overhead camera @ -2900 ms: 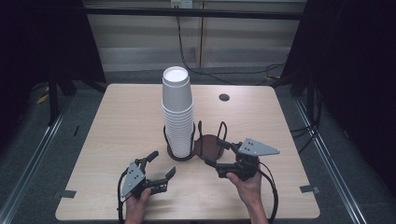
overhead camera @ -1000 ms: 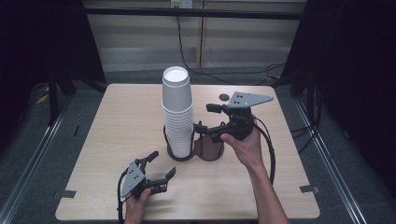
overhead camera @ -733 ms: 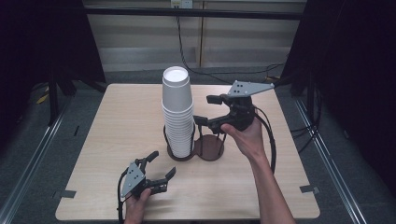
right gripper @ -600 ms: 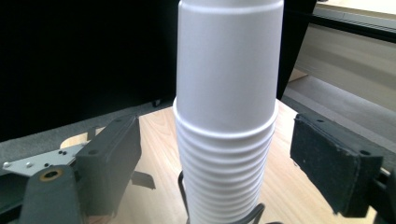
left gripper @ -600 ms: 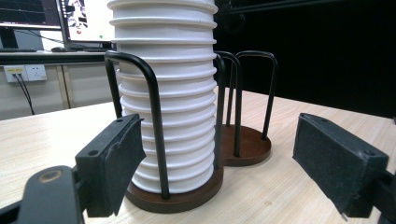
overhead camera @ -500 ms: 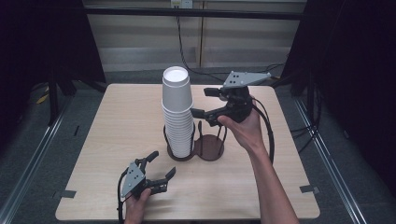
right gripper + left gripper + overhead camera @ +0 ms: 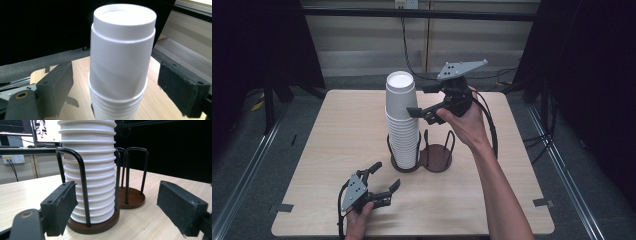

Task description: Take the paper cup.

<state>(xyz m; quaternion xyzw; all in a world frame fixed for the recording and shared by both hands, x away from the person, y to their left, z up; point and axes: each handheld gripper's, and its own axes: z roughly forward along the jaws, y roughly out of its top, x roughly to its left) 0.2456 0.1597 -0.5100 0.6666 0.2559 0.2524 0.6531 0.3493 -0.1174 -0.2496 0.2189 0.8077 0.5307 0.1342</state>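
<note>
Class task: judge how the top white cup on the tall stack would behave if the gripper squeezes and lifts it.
The top cup looks thin-walled, so it probably dents under a hard squeeze. It is likely very light. Nested on the stack, it may drag the next cup up; the wire holder only braces the lower cups.

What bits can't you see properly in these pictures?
- Stack top: cut off by the top edge, left gripper view.
- Stack bottom: cut off by the bottom edge, right gripper view.
- Number of cups: the rims are too small to count, high view.
- Screen: blurred and cut off by the top edge, left gripper view.
- Table behind the right gripper: hidden by it and the hand, high view.
</note>
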